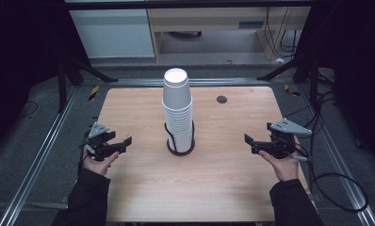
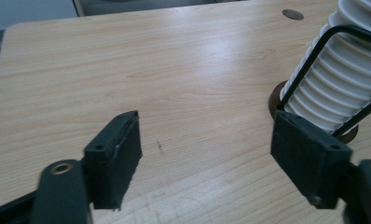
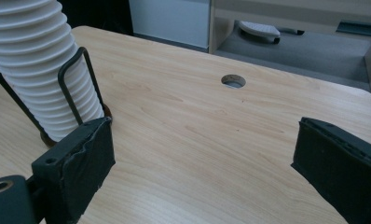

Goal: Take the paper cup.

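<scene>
The wooden table takes up most of my reach, a bare light surface with a small round cable hole near its far edge. I see nothing on it but one thing, set at the middle where either of my hands could reach it equally well.

That thing is a tall stack of white paper cups, nested upside down so the top one shows its closed base. The stack stands in a black wire cup holder: a round dark base on the table with thin wire uprights rising along the lower cups. I judge the wires are there to keep the tall column from toppling; they also mean any cup would have to be lifted straight up off the top.

My left gripper hovers low over the left side of the table, well apart from the stack, its fingers spread wide with nothing between them. In the left gripper view the stack sits just beyond the right-hand finger.

My right gripper mirrors it on the right side, fingers likewise parted and empty. Both point inward at the stack, which I read as a ready stance before any reach.
</scene>
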`<control>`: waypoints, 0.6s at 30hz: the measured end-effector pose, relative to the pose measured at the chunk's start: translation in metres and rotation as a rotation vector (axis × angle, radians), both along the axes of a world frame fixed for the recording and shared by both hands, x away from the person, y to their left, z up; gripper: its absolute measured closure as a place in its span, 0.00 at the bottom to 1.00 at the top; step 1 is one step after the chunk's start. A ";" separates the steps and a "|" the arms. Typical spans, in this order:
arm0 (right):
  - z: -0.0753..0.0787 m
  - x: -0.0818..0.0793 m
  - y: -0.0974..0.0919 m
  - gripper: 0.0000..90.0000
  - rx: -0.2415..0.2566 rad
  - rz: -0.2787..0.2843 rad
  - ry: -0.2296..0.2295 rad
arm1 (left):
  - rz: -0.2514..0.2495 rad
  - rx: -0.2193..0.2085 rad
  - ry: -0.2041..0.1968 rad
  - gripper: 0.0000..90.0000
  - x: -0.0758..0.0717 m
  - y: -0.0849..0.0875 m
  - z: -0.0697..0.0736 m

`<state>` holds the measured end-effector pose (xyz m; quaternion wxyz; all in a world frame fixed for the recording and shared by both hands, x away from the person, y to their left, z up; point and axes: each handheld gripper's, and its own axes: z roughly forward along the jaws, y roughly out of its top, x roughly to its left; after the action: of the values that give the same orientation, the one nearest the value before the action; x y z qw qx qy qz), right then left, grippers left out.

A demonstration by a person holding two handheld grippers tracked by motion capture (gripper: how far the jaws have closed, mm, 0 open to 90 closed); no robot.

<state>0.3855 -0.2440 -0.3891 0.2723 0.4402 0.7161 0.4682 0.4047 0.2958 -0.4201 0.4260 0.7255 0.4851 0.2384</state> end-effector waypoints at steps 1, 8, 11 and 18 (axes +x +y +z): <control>0.000 0.000 0.000 0.05 0.007 0.000 0.002 | -0.008 -0.006 0.002 0.31 -0.001 0.001 0.001; 0.004 0.001 -0.002 0.03 0.041 0.014 0.006 | -0.016 0.017 -0.008 0.40 -0.005 0.006 -0.002; 0.008 0.001 0.000 0.02 0.018 0.017 -0.001 | -0.005 0.024 0.020 0.39 -0.004 0.007 -0.003; 0.027 0.002 0.008 0.01 0.029 0.063 -0.044 | 0.014 0.048 0.049 0.30 -0.002 0.004 -0.005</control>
<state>0.3873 -0.2364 -0.3624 0.2667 0.4108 0.7166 0.4966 0.4025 0.3002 -0.4256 0.3946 0.7377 0.4947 0.2351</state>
